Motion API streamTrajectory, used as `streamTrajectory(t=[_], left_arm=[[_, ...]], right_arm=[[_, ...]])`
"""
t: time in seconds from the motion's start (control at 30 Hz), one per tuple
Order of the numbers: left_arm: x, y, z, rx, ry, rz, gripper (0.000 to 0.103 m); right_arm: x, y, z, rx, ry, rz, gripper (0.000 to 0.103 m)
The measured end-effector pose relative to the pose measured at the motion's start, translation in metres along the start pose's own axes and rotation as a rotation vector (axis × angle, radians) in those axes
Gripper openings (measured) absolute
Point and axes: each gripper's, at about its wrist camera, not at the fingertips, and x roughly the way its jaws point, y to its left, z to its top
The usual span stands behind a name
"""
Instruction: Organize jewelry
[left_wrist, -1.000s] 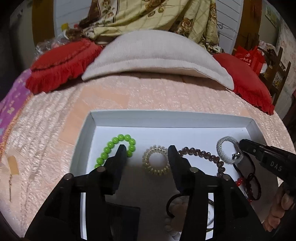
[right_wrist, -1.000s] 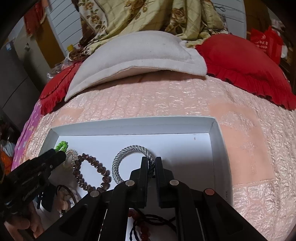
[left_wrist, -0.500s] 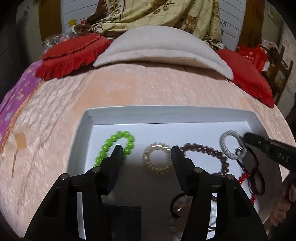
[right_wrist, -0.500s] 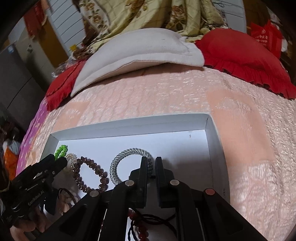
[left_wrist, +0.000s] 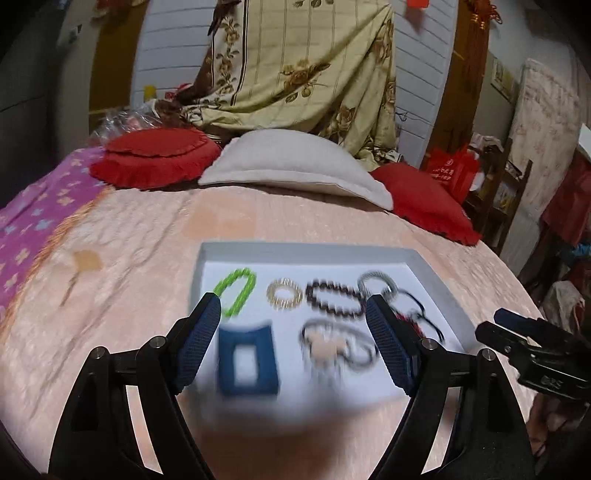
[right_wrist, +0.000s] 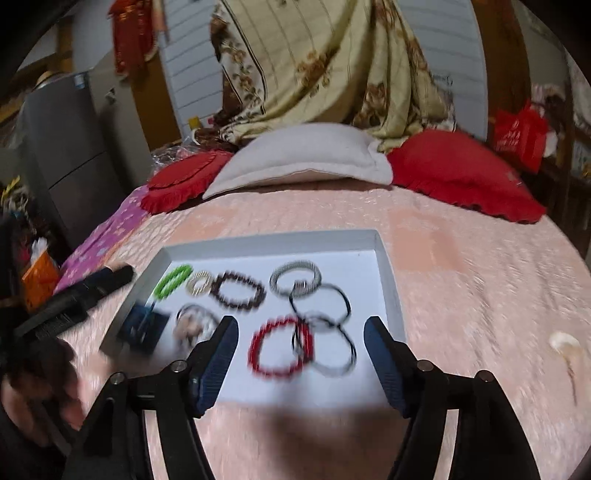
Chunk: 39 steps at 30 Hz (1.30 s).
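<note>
A white tray (left_wrist: 306, 250) (right_wrist: 388, 280) lies on the pink bedspread and holds several bracelets: a green bead one (left_wrist: 238, 291) (right_wrist: 173, 281), a gold coil (left_wrist: 284, 294) (right_wrist: 198, 283), a dark brown bead one (left_wrist: 334, 297) (right_wrist: 240, 291), a silver mesh one (left_wrist: 376, 282) (right_wrist: 295, 280), a red bead one (right_wrist: 280, 347), black cord loops (right_wrist: 325, 332) and a blue square piece (left_wrist: 245, 360) (right_wrist: 142, 325). My left gripper (left_wrist: 293, 317) is open and empty above the tray's near side. My right gripper (right_wrist: 301, 332) is open and empty, raised over the red bracelet.
A beige pillow (left_wrist: 295, 162) and red cushions (left_wrist: 155, 157) (right_wrist: 465, 173) lie at the head of the bed. A small pale object (right_wrist: 565, 343) lies on the bedspread right of the tray. Shelves and red bags (left_wrist: 454, 170) stand to the right.
Both grippers have pulled back and up from the tray. The right gripper has opened, leaving the silver bracelet in the tray. The left jaws have opened wider.
</note>
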Motion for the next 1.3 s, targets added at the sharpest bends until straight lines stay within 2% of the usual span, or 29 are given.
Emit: streamTrajectory(t=[0.03, 0.1, 0.13, 0.17, 0.27, 0.37, 0.43, 0.53, 0.6, 0.7, 0.83, 0.97, 1.1, 1.3], left_arm=[[-0.011, 0.001, -0.005, 0.006, 0.007, 0.011, 0.083], [-0.03, -0.003, -0.014, 0.02, 0.03, 0.037, 0.092], [-0.039, -0.007, -0.017, 0.033, 0.038, 0.046, 0.102], [-0.048, -0.012, -0.022, 0.051, 0.043, 0.047, 0.103], [-0.068, -0.025, -0.04, 0.068, 0.049, 0.064, 0.103], [-0.062, -0.034, -0.047, 0.057, 0.065, 0.071, 0.103], [-0.056, -0.041, -0.044, 0.064, 0.081, 0.114, 0.103], [-0.057, -0.049, -0.039, 0.062, 0.057, 0.161, 0.103], [-0.055, -0.054, -0.035, 0.032, 0.062, 0.201, 0.103], [-0.049, -0.063, -0.04, 0.042, 0.072, 0.234, 0.103], [-0.037, -0.065, -0.047, 0.045, 0.103, 0.233, 0.103], [-0.022, -0.056, -0.049, 0.024, 0.172, 0.244, 0.103], [-0.022, -0.053, -0.051, 0.011, 0.176, 0.244, 0.103], [-0.023, -0.062, -0.052, 0.052, 0.163, 0.253, 0.103]], right_arm=[[-0.008, 0.003, -0.007, -0.004, -0.005, -0.015, 0.069], [-0.023, 0.009, -0.02, 0.0, -0.014, -0.023, 0.069], [-0.031, 0.01, -0.025, 0.01, -0.026, -0.026, 0.071], [-0.04, 0.01, -0.032, 0.029, -0.037, -0.025, 0.074], [-0.051, 0.006, -0.045, 0.089, -0.047, -0.014, 0.077], [-0.048, 0.01, -0.048, 0.077, -0.038, -0.046, 0.077], [-0.046, 0.012, -0.048, 0.054, -0.036, -0.072, 0.077], [-0.041, 0.012, -0.05, 0.035, -0.014, -0.078, 0.077], [-0.041, 0.011, -0.05, 0.034, -0.018, -0.094, 0.077], [-0.038, 0.008, -0.049, 0.052, -0.01, -0.109, 0.077], [-0.036, 0.005, -0.051, 0.051, 0.009, -0.123, 0.077], [-0.041, 0.003, -0.053, 0.041, 0.008, -0.13, 0.077], [-0.047, 0.004, -0.055, 0.033, -0.004, -0.118, 0.077], [-0.048, 0.013, -0.055, -0.003, -0.013, -0.106, 0.077]])
